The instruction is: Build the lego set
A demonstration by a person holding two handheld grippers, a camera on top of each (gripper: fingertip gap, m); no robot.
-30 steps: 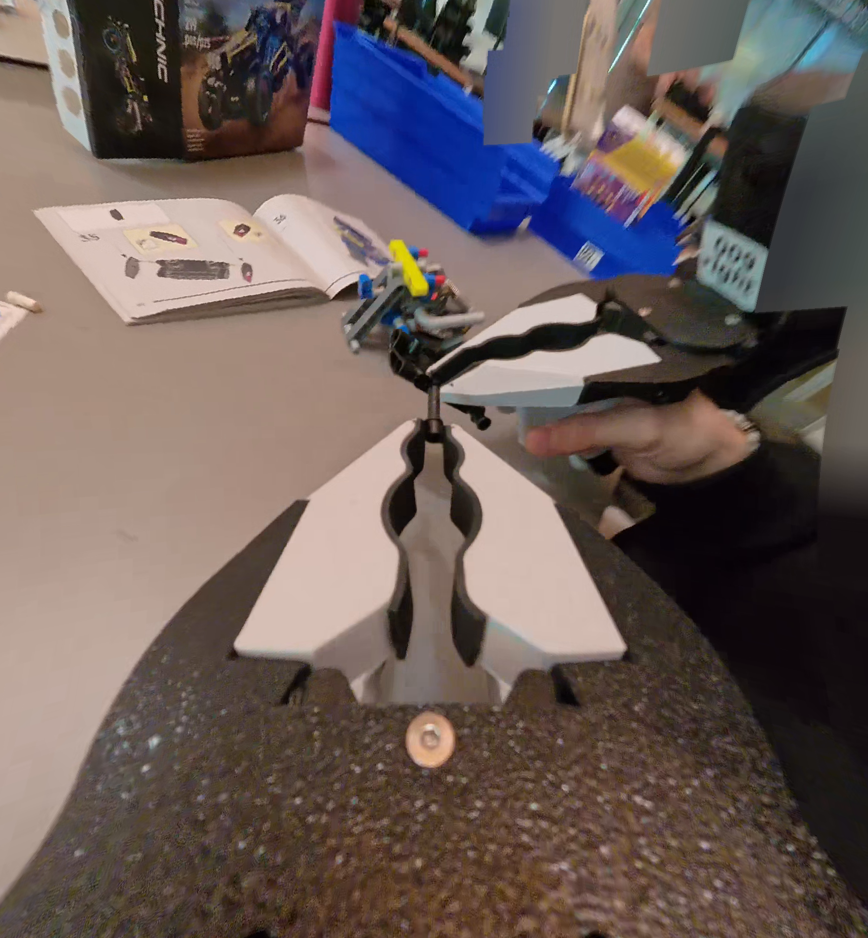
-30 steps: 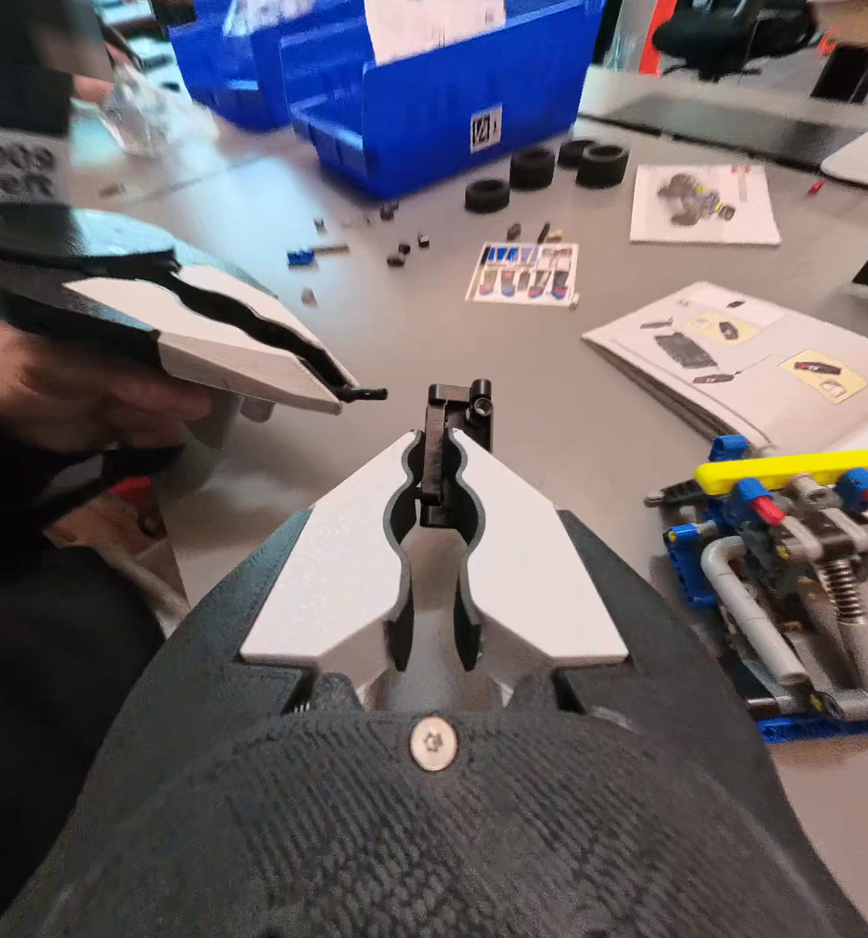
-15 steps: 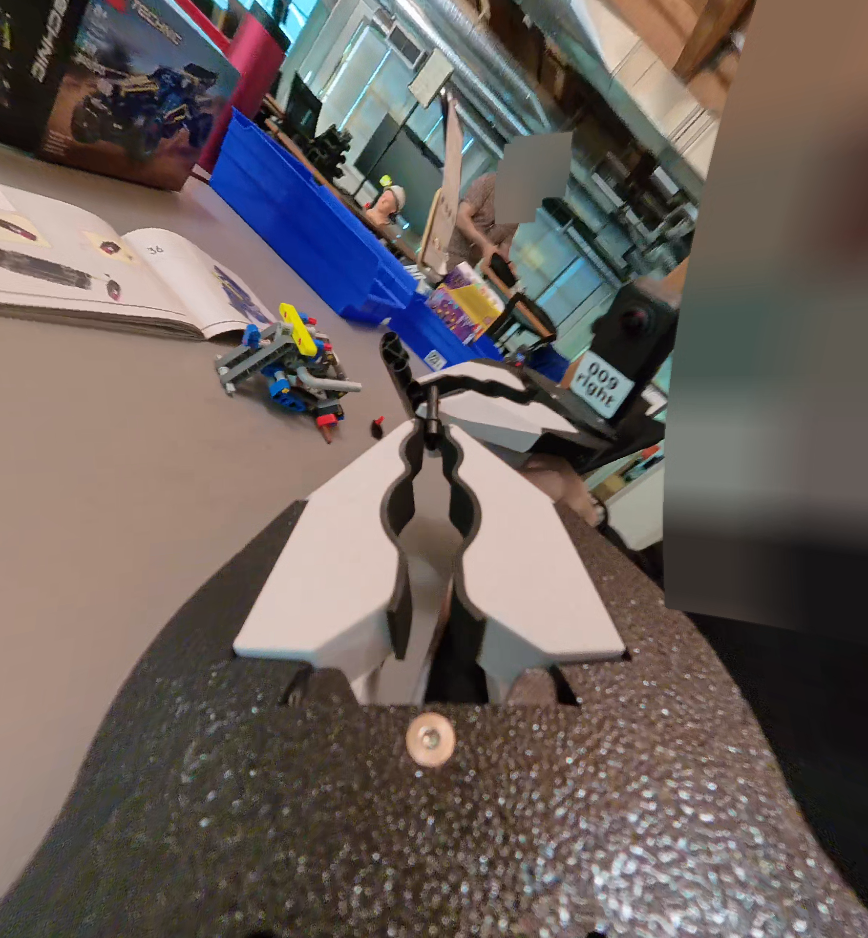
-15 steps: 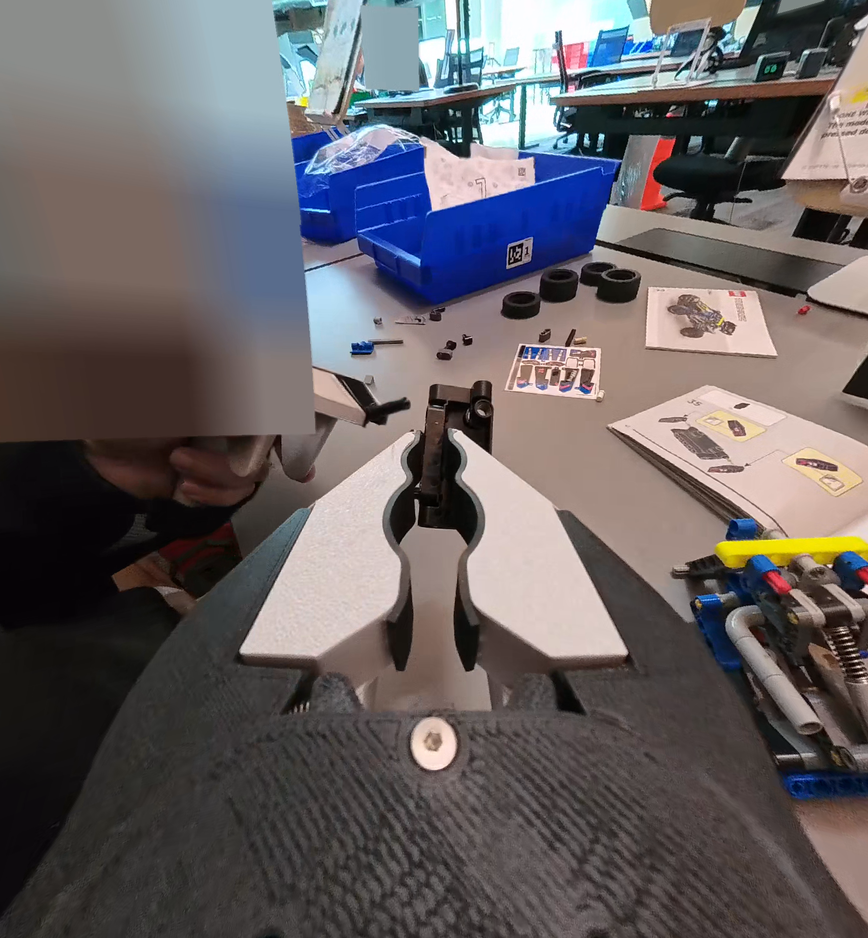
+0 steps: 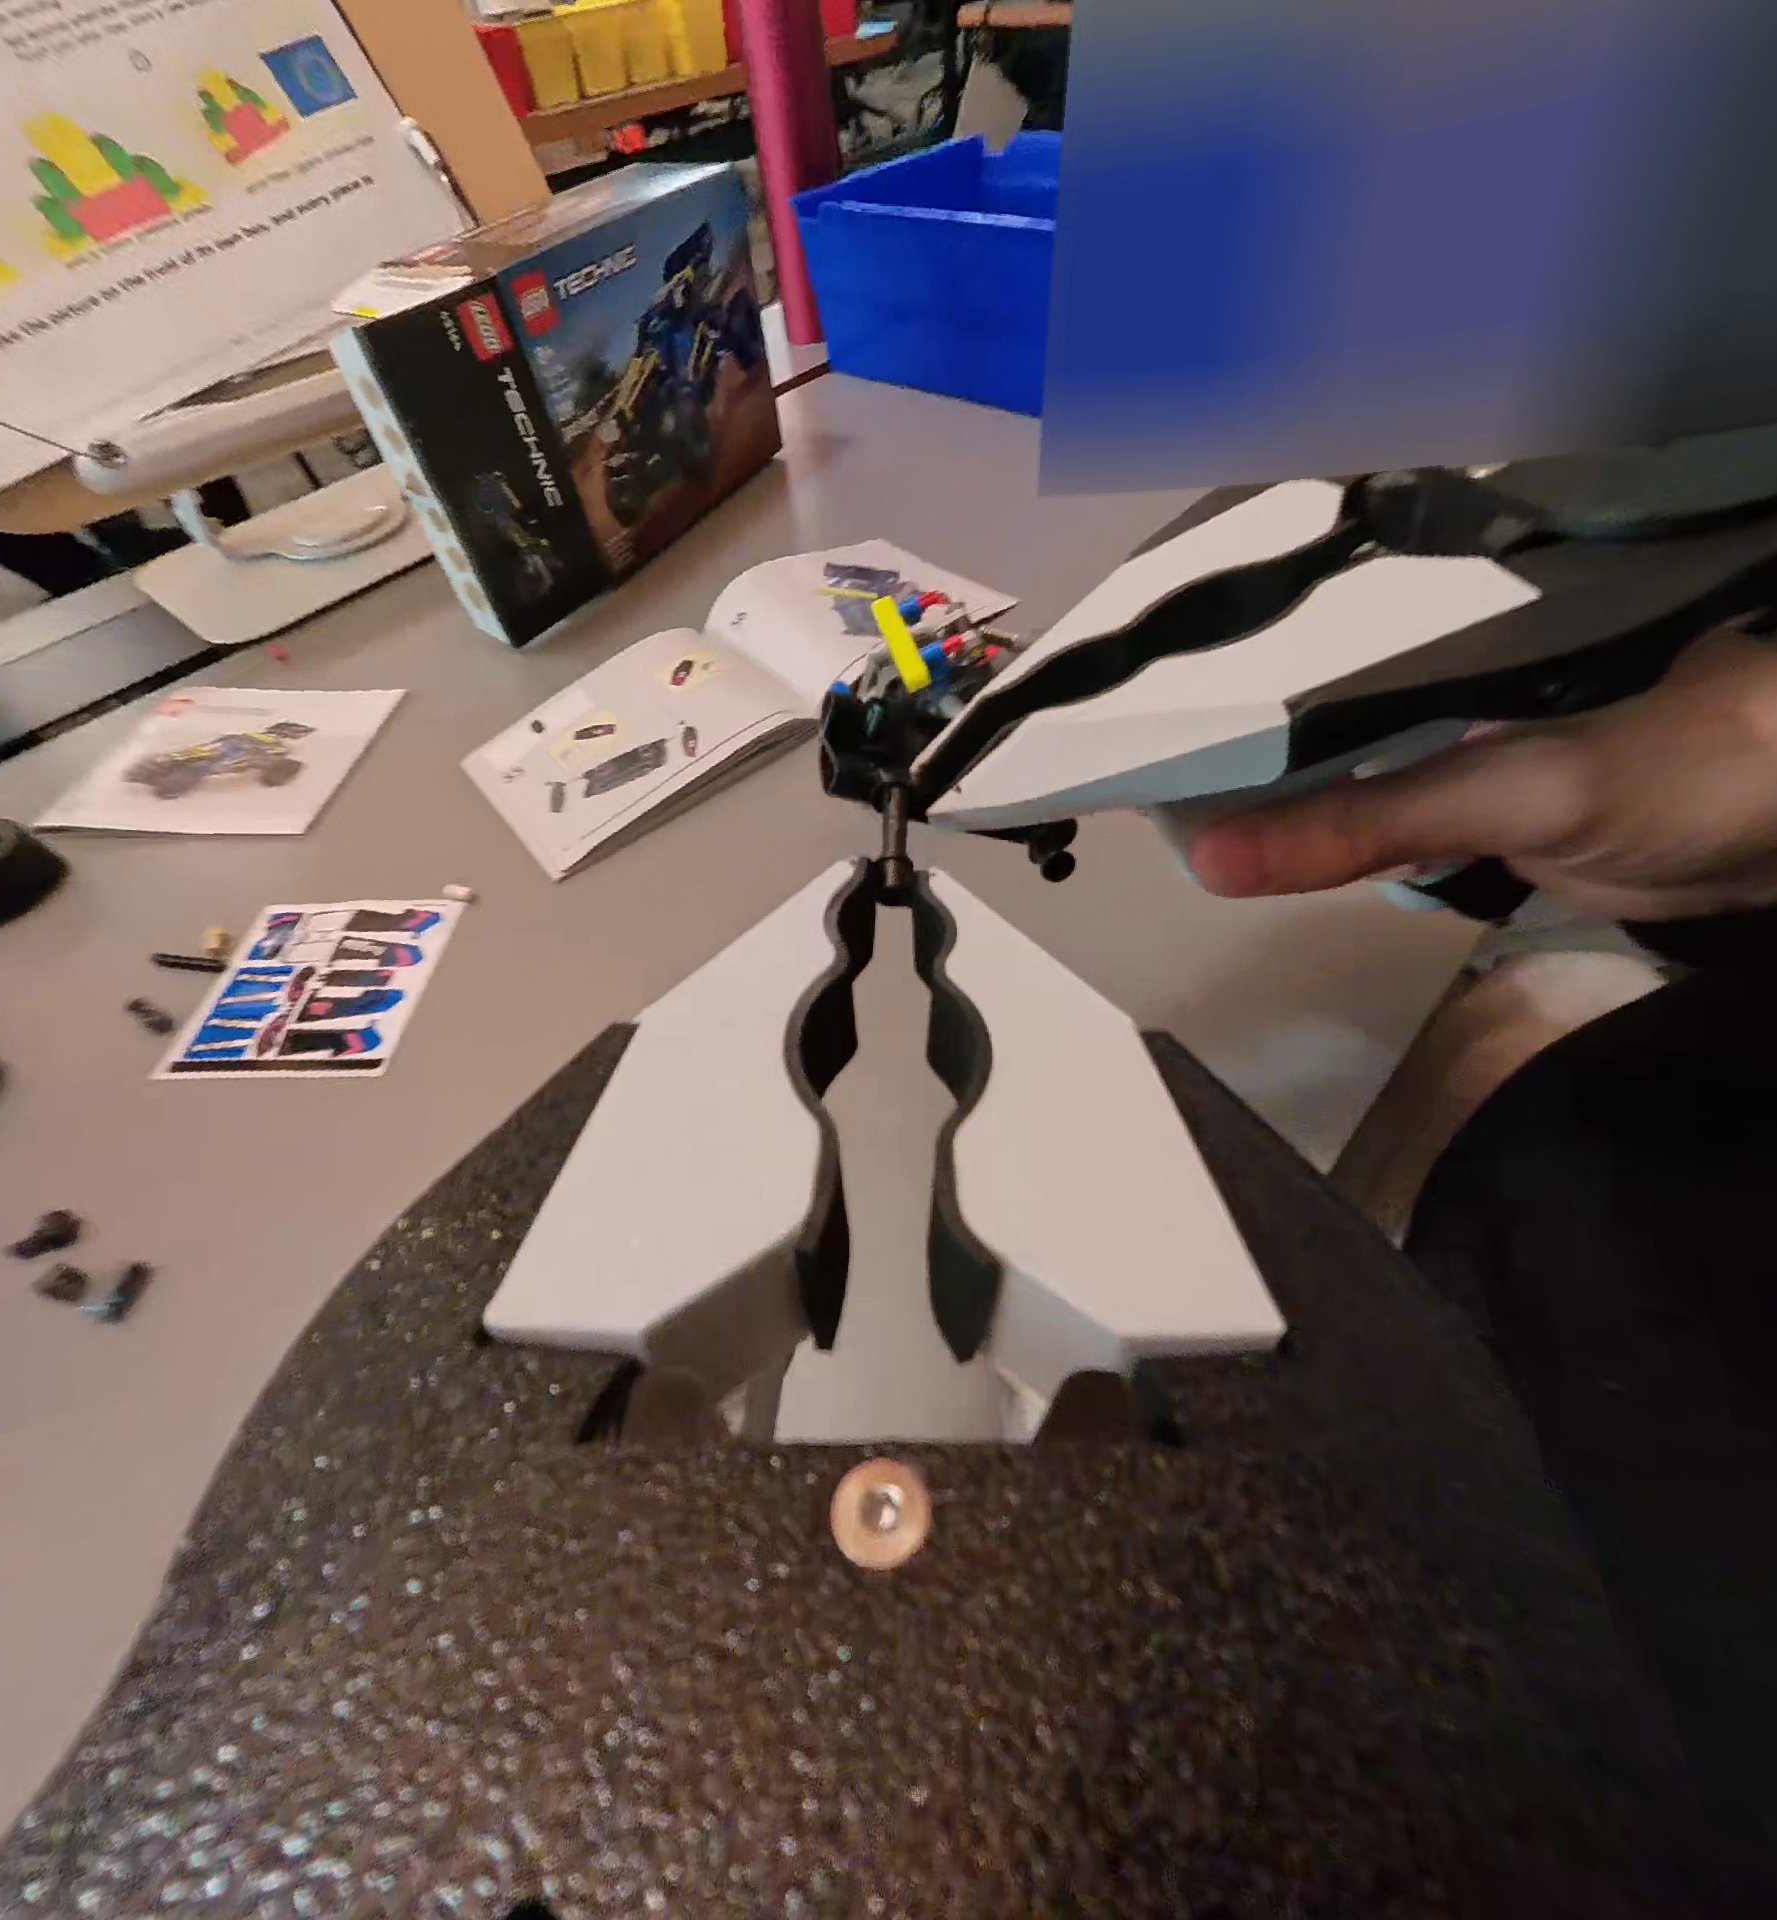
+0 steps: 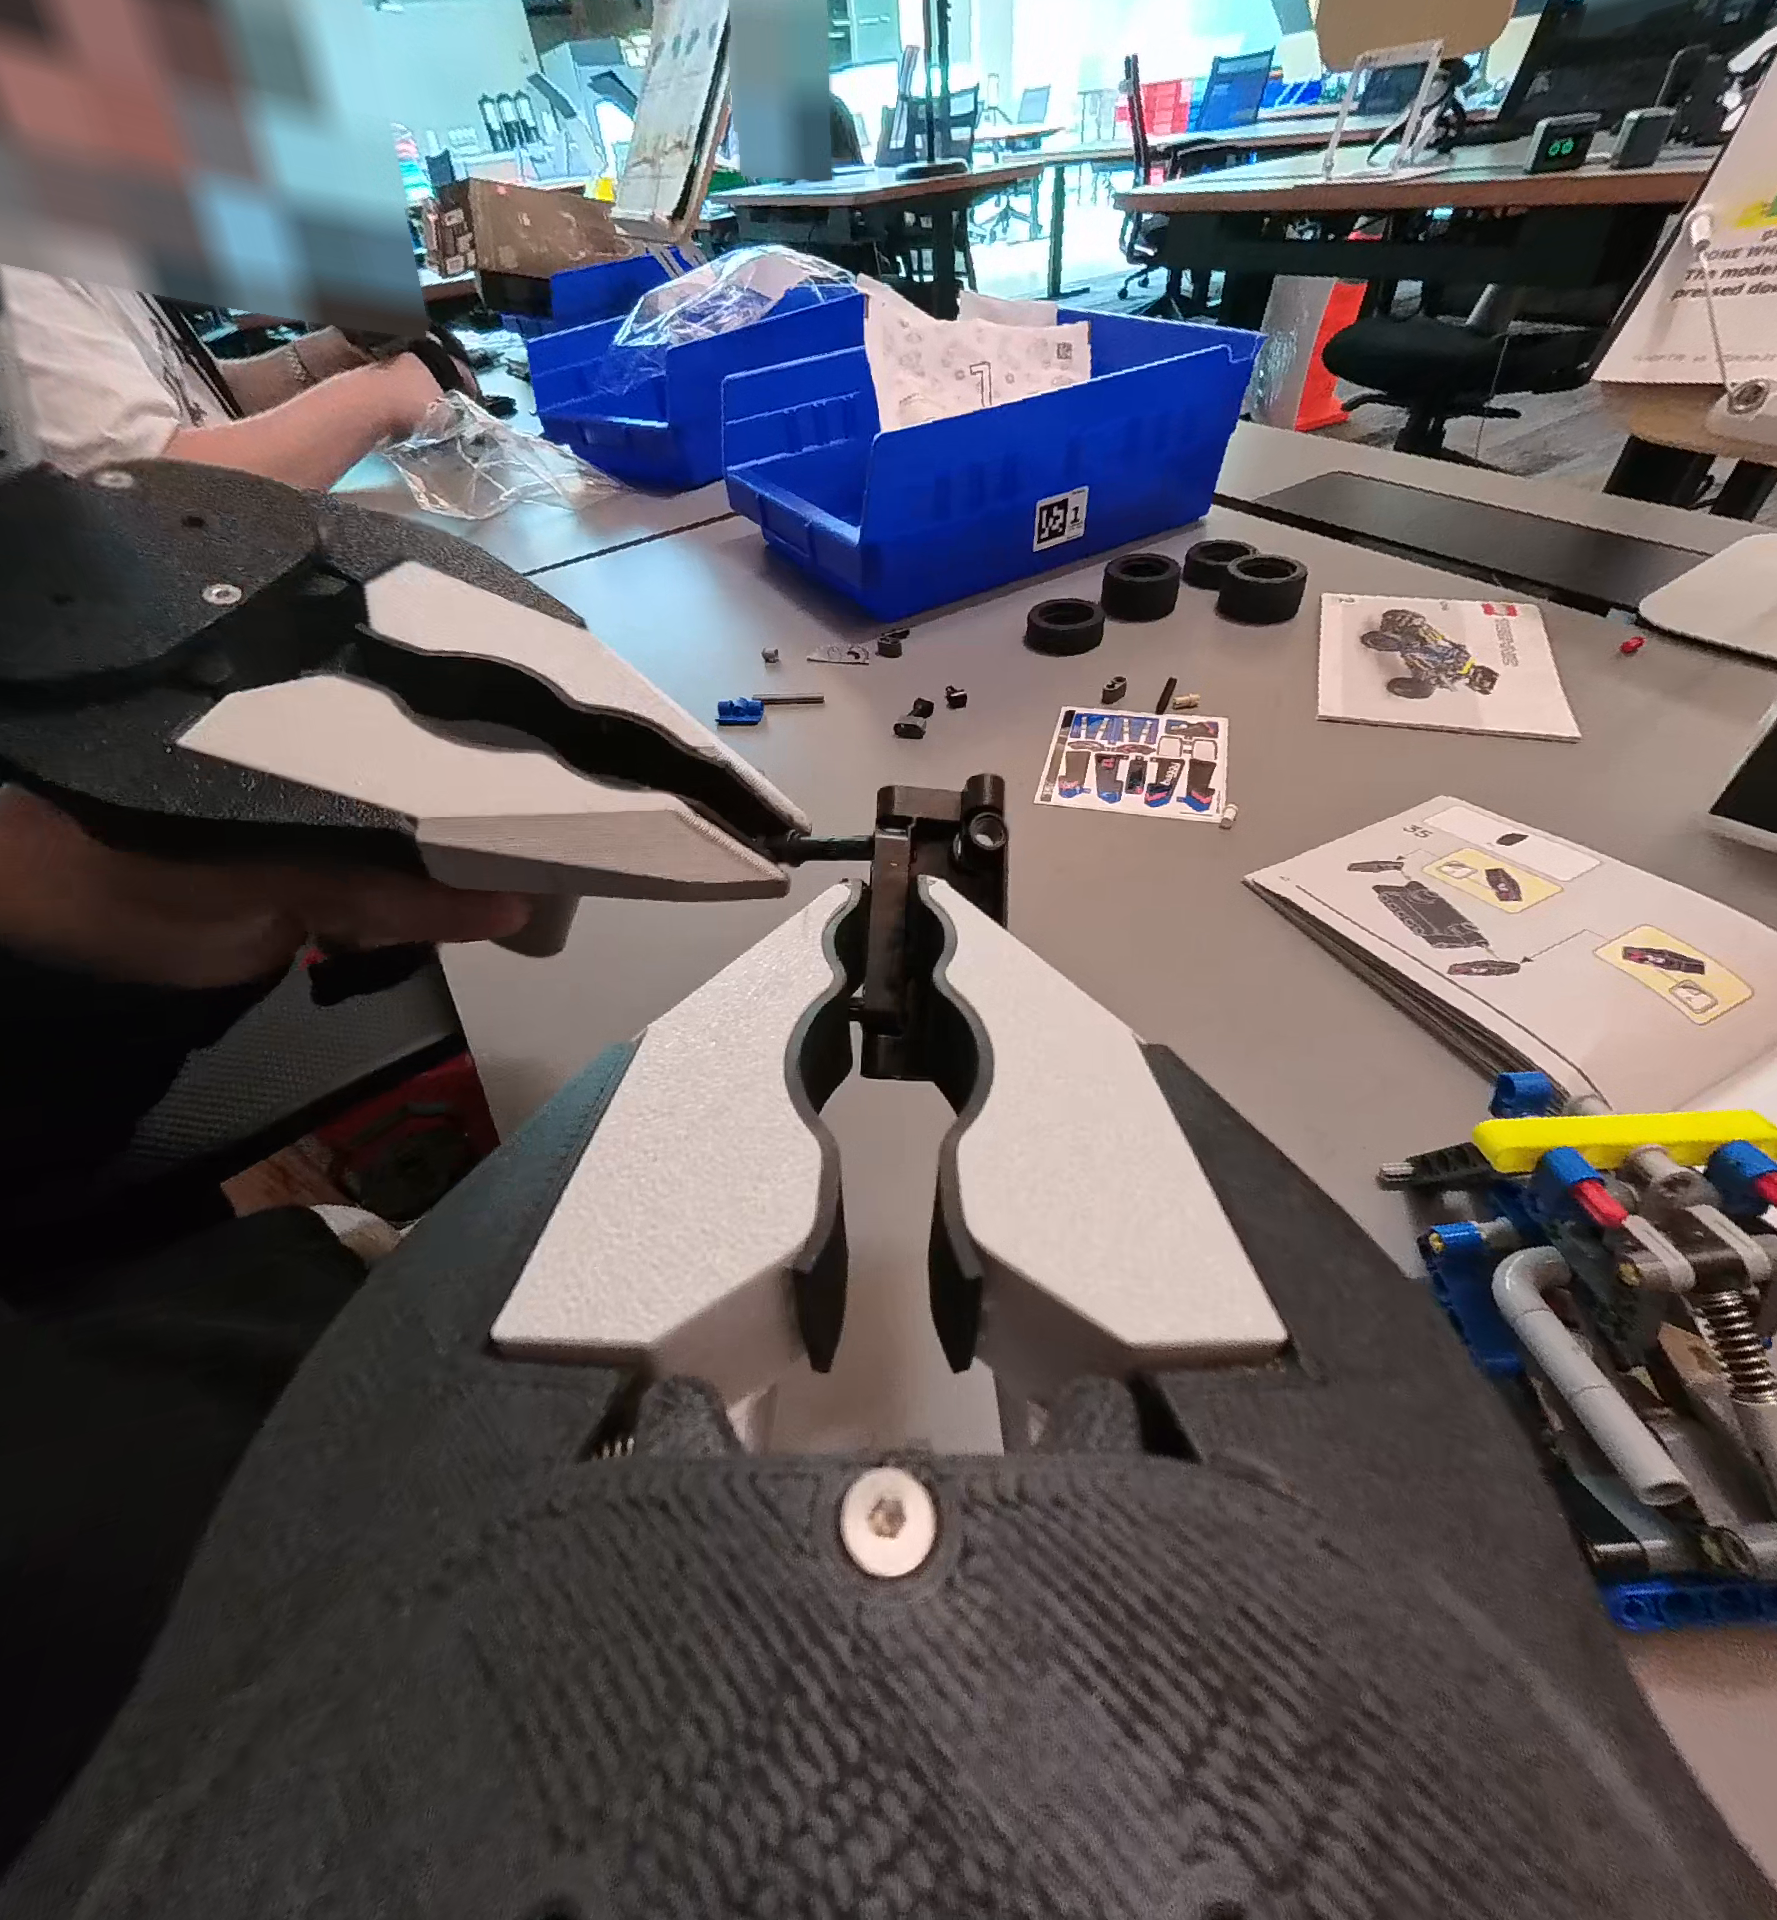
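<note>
Black plastic connector piece (image 6: 915,914), angular with round holes, sits clamped between the right gripper (image 6: 889,894) fingers above the table's near edge. Left gripper (image 5: 889,883) pinches a thin black pin (image 5: 894,831), its tip apparently just entering the piece, not fully seated. Matte grey table (image 6: 1175,935).

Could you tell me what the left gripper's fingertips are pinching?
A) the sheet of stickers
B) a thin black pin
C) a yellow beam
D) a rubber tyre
B: the left gripper is closed at its tips on a thin black pin, whose far end meets the black part held in the right gripper.
</note>
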